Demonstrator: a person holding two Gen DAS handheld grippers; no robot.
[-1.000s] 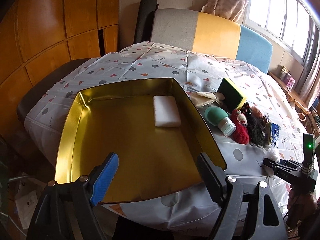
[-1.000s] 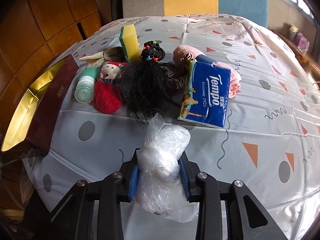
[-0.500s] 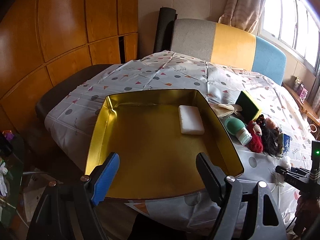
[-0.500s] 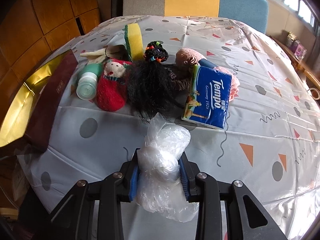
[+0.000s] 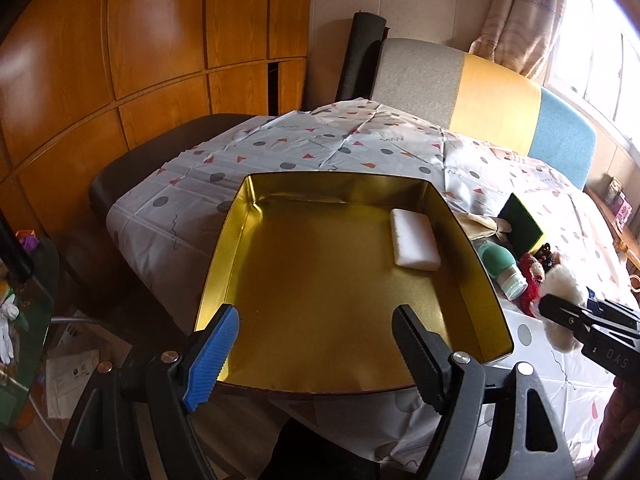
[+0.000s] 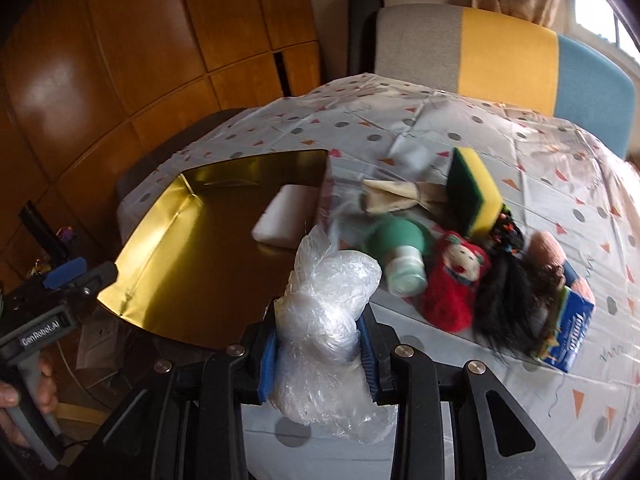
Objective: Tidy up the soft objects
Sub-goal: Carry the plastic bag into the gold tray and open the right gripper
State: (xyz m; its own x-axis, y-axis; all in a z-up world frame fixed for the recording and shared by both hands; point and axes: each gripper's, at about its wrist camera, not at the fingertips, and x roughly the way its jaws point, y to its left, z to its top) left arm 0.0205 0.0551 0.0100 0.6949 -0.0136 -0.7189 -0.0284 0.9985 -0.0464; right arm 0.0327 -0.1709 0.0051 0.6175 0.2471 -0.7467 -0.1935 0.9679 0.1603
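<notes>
My right gripper (image 6: 318,350) is shut on a crumpled clear plastic bag (image 6: 326,312), held in the air near the right front corner of the gold tin box (image 6: 168,240). The box (image 5: 344,288) holds one white sponge (image 5: 414,238). My left gripper (image 5: 314,344) is open and empty, hovering at the box's near edge. On the table right of the box lie a green squeeze bottle (image 6: 400,258), a red knitted doll (image 6: 456,280), a black wig (image 6: 508,300), a yellow-green scouring sponge (image 6: 474,192), a pink soft toy (image 6: 546,250) and a blue Tempo tissue pack (image 6: 568,330).
A beige cloth item (image 6: 396,198) lies behind the bottle. The patterned tablecloth (image 5: 320,148) covers a round table. A grey, yellow and blue chair back (image 5: 472,96) stands at the far side. Wooden panelling (image 5: 140,60) is at the left; clutter lies on the floor (image 5: 72,364).
My right gripper has lifted the plastic bag and swung left toward the gold box. My left gripper has pulled back and tilted up, still open.
</notes>
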